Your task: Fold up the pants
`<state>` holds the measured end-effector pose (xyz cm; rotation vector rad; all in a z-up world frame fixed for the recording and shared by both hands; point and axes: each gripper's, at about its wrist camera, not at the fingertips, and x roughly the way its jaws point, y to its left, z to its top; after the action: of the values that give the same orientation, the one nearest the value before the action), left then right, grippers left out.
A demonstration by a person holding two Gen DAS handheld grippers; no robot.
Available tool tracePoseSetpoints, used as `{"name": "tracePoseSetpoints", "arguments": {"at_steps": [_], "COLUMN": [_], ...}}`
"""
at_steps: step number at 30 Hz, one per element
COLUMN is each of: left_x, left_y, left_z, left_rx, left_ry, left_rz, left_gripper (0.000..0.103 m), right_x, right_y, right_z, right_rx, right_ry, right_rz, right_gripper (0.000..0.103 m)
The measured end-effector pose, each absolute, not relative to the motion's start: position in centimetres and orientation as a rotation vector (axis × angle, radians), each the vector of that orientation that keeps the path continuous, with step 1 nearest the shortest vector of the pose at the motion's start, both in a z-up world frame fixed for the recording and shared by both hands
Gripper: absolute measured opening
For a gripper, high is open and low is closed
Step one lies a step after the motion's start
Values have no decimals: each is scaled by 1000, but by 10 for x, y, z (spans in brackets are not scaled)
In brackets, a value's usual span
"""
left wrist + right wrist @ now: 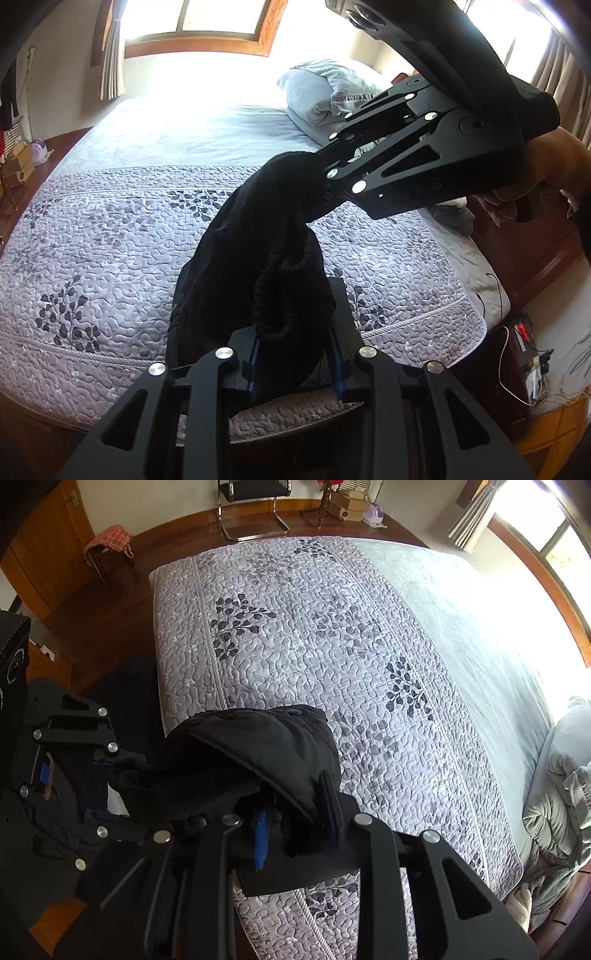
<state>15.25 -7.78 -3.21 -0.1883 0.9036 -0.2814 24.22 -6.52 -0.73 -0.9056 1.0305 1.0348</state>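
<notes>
Pants (258, 236) hanging above the bed (110, 240), between left gripper (295, 354) near and right gripper (317, 162) beyond; pillow (314, 92) behind.

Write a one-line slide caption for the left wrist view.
Both tongs, left and right, hold black pants above a grey quilted bedspread.

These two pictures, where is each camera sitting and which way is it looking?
Left wrist view: sits on the left claw, looking down along it across the bed toward the window; the right claw and a hand show.
Right wrist view: sits on the right claw, looking steeply down over the bed toward a chair; the left claw shows.
Shared: the black pants, gripped by both claws, the bed and the pillow.
</notes>
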Motion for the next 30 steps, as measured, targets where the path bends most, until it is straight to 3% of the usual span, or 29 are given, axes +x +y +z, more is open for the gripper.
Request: {"name": "tracePoseSetpoints", "arguments": {"at_steps": [30], "left_x": [199], "left_y": [-170], "left_z": [-96], "left_rx": [-100], "left_ry": [1029], "left_rz": [-378], "left_gripper": [29], "right_x": [276], "right_y": [-155], "right_z": [-75], "right_rx": [-946], "right_ry": [1024], "right_rz": [970], "right_gripper": [19]}}
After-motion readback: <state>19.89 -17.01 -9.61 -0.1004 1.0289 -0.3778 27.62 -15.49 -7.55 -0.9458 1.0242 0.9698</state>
